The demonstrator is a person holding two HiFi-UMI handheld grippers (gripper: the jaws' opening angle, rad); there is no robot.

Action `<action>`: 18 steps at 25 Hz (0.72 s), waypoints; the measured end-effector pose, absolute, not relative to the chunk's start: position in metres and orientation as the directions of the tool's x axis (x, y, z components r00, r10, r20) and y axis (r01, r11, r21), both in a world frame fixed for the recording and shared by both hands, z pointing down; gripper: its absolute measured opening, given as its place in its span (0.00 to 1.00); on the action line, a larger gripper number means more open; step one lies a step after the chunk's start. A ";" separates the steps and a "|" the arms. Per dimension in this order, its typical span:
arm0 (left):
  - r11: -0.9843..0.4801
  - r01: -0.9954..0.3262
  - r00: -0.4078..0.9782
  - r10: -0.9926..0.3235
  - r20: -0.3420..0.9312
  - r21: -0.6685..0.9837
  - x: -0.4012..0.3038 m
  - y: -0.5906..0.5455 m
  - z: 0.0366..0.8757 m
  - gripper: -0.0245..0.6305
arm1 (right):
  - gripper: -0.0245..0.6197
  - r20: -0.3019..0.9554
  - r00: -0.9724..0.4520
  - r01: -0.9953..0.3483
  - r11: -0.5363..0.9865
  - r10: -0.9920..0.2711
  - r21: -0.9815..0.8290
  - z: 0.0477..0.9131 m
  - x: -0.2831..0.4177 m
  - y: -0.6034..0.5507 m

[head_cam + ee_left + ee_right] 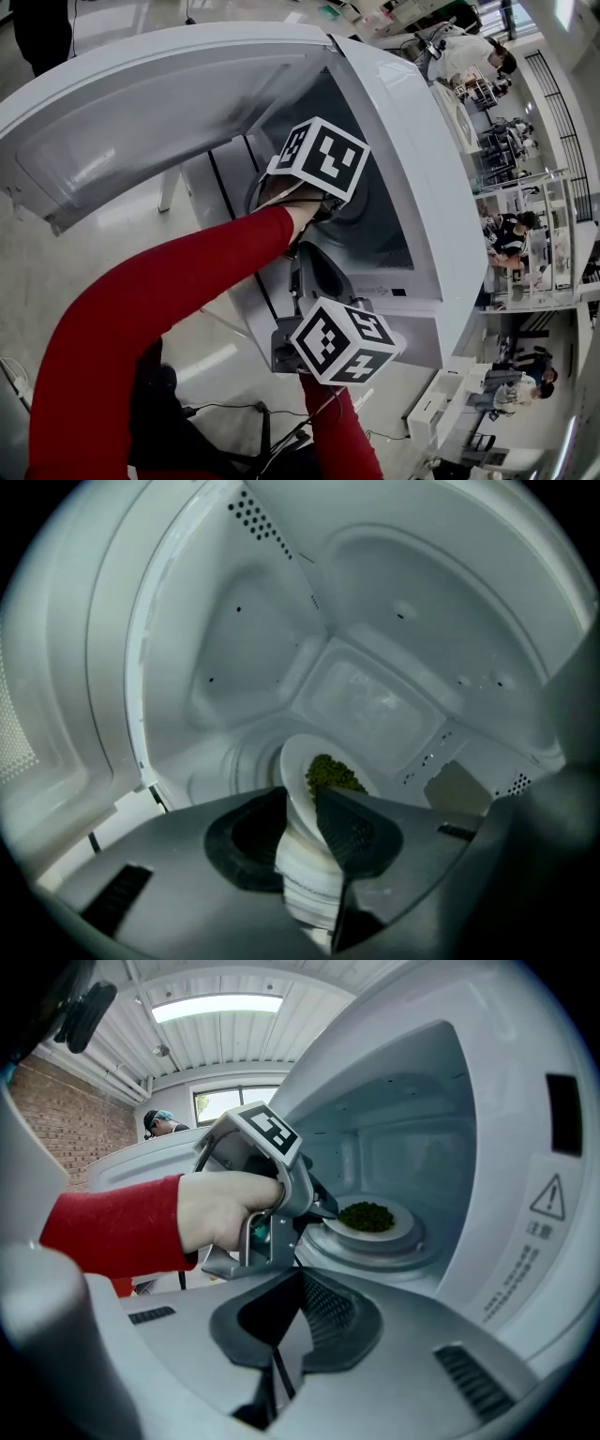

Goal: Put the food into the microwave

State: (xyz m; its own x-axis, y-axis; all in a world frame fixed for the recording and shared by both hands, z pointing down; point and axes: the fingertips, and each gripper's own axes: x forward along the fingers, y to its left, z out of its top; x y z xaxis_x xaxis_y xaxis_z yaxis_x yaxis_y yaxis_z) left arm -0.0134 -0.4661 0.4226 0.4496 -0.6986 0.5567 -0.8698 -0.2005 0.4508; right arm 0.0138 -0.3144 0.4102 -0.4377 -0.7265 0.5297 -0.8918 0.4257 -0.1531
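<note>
1 plate of green food [367, 1218] sits on the microwave's [412, 122] turntable [375, 1249], rim between the left gripper's [300, 803] wide jaws; right gripper [298, 1283] closed, empty; only withdrawal seemingly remains.

Head view: bright, even light; strong fisheye bending toward edges. Glare streaks on glossy white microwave door [141, 112], upper left; dark shadowed grey microwave cavity [375, 225] at centre.
Left gripper view: dim, bluish; black vignette in corners; lower foreground soft.
Right gripper view: long white ceiling strip light [217, 1005] blown out at top; edges warped; lower foreground blurred.
</note>
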 end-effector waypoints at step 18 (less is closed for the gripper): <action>-0.281 -0.896 0.433 -0.725 0.535 0.344 -0.016 -0.468 0.419 0.22 | 0.06 0.529 -0.437 -0.894 0.418 -0.727 -0.164 0.410 0.016 -0.315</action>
